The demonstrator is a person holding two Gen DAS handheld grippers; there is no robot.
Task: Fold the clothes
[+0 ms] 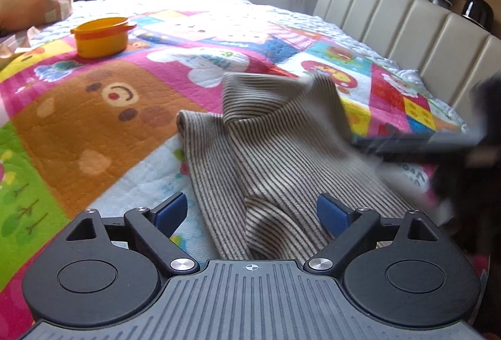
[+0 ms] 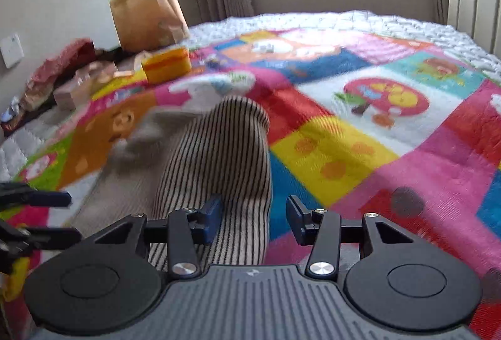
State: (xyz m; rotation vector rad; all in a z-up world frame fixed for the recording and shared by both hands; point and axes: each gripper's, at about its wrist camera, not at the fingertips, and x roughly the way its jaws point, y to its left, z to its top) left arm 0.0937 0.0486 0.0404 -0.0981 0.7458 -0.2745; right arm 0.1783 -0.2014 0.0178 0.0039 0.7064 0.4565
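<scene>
Colourful quilted bedspread [image 1: 94,127] fills both views. Striped garment [image 1: 266,158] runs lengthwise from lower centre toward mid-frame, lying between the parted, empty left gripper [image 1: 250,214]; right gripper [image 2: 255,219], also parted, straddles its right edge.

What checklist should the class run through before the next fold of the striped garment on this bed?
1. Left gripper open around the cloth: ok, its jaws stand wide with the striped garment between them.
2. Right gripper open: ok, jaws apart, garment edge lying between them.
3. Garment lying flat: not ok, it is bunched, with a raised fold in the middle.
4. Yellow pot out of the way: ok, it sits far off on the quilt.
5. Grippers apart from each other: ok, though the right one is blurred in the left view.
6. Whole garment outline seen: cannot tell, the grippers hide its near part.
</scene>
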